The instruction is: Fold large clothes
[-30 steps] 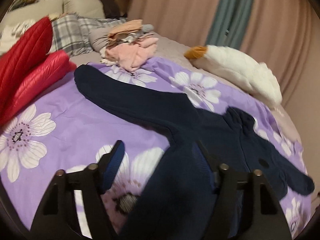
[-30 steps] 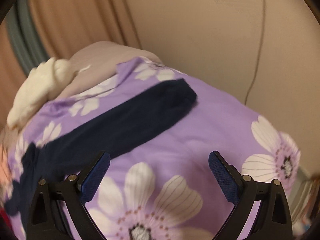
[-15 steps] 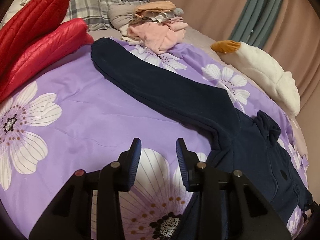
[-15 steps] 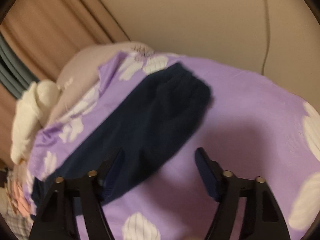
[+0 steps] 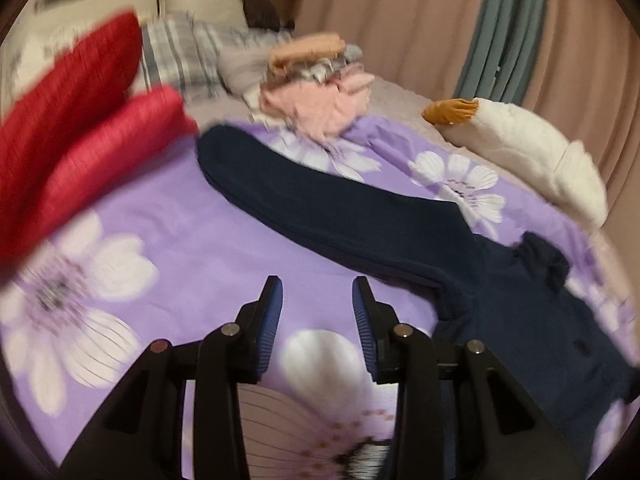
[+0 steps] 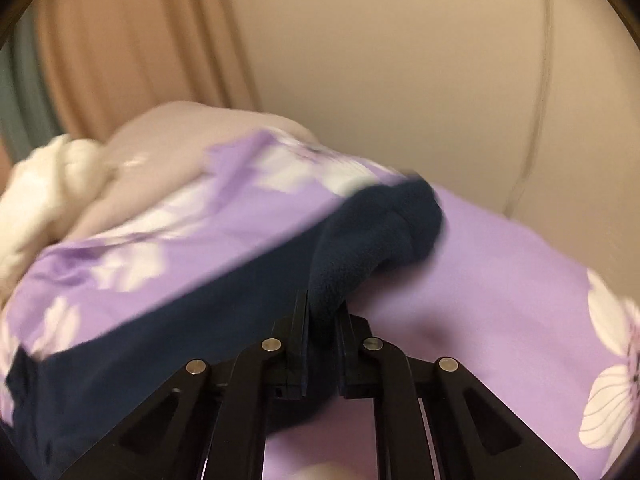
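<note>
A large navy fleece garment lies spread on the purple flowered bedspread. One long sleeve stretches toward the far left in the left wrist view. My left gripper hangs above the bedspread beside that sleeve, jaws partly open and empty. In the right wrist view my right gripper is shut on the other sleeve near its cuff, and the fleece bunches up between the jaws. The rest of that sleeve runs off to the lower left.
Two red quilted pillows lie at the left. A pile of pink and beige clothes and a plaid pillow sit at the far end. A white plush toy lies at the right, also in the right wrist view. Curtains and a wall stand behind.
My right gripper moved onto the sleeve cuff and closed on it. My left gripper narrowed from wide open, left the garment's body and now hangs over the bare bedspread.
</note>
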A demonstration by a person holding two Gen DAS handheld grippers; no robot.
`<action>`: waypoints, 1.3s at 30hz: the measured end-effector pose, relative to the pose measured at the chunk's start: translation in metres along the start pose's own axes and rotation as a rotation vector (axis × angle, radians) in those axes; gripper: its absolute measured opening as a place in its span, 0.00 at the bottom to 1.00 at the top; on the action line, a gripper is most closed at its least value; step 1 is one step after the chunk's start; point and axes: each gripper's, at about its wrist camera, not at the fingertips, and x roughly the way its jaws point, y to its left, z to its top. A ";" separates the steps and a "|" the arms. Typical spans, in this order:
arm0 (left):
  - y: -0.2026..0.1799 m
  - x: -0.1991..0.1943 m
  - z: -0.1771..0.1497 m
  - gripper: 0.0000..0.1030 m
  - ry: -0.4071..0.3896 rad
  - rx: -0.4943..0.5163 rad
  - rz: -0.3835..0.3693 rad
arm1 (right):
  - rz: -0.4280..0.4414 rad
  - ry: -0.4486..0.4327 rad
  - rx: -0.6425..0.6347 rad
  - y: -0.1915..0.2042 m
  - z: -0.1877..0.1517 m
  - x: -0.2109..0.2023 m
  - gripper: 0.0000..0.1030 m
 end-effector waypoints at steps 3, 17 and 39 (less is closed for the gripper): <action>0.011 -0.007 -0.004 0.35 -0.023 0.004 0.018 | 0.113 -0.055 -0.085 0.063 -0.001 -0.044 0.11; 0.032 -0.017 -0.001 0.35 -0.065 -0.121 -0.035 | 0.442 0.031 -0.335 0.284 -0.109 -0.131 0.11; 0.053 -0.046 -0.022 0.49 -0.039 -0.130 -0.062 | 0.504 0.080 -0.407 0.328 -0.155 -0.174 0.66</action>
